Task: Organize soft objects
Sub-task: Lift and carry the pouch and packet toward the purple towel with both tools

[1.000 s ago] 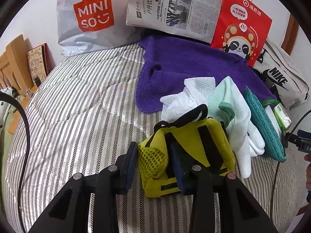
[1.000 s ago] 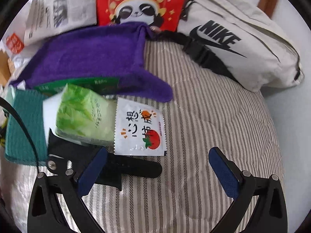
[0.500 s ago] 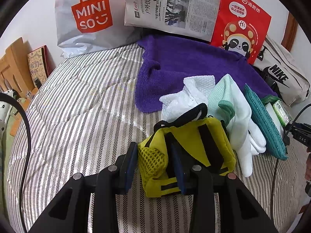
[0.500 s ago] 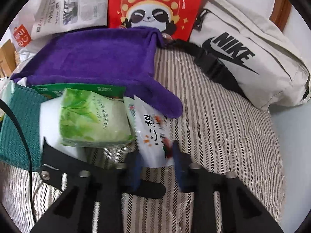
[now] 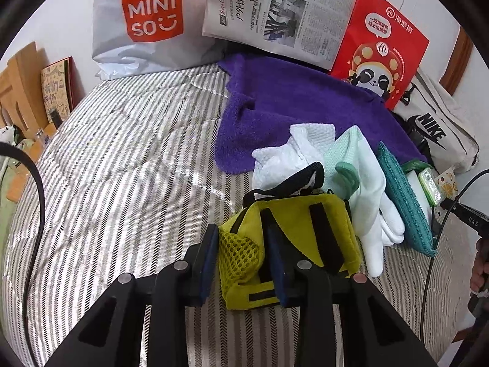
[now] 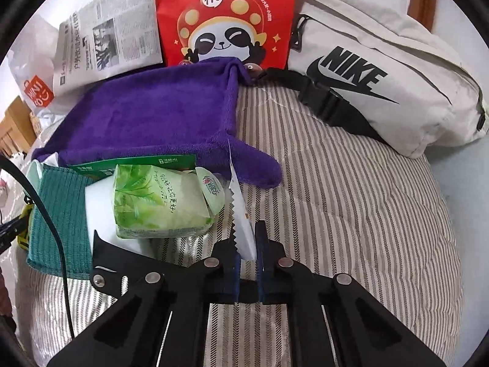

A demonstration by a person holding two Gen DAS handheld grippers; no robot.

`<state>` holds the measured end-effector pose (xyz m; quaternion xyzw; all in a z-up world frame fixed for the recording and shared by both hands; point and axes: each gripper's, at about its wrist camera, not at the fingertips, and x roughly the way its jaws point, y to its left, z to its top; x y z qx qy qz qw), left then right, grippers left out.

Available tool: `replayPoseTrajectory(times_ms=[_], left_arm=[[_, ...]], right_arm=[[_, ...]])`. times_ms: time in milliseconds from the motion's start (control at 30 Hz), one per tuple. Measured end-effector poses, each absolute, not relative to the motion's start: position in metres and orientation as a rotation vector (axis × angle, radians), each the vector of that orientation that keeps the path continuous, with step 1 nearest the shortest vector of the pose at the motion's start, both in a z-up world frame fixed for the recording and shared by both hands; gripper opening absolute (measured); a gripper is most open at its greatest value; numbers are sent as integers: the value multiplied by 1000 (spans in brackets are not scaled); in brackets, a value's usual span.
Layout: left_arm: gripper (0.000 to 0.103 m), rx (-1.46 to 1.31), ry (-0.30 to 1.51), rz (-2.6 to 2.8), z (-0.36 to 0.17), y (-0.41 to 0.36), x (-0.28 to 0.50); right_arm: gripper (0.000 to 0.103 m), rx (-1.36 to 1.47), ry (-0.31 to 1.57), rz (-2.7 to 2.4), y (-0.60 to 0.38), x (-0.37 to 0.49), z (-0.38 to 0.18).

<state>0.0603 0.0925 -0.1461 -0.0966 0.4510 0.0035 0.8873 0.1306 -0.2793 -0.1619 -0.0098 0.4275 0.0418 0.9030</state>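
On the striped bed, the left gripper is clamped on the mesh corner of the yellow pouch, while the right gripper pinches a white packet edge-on, beside the green tissue pack.

The left gripper reaches forward low over the bed, fingers clamped on a yellow pouch's mesh corner. The right gripper has its fingers pinched on a white sachet, held edge-on.
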Motion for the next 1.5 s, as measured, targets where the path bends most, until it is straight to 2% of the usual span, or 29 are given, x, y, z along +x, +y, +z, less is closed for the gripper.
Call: replayPoseTrajectory(times_ms=[33,567,1500], left_arm=[[24,-198,937,11,-145,93,59],[24,-190,907,22,-117,101,38],[24,-222,747,-70,-37,96,-18]], right_arm=[[8,-15,882,86,-280,129,-161],[8,-4,833,116,-276,102,-137],[8,-37,777,226,-236,78,-104]])
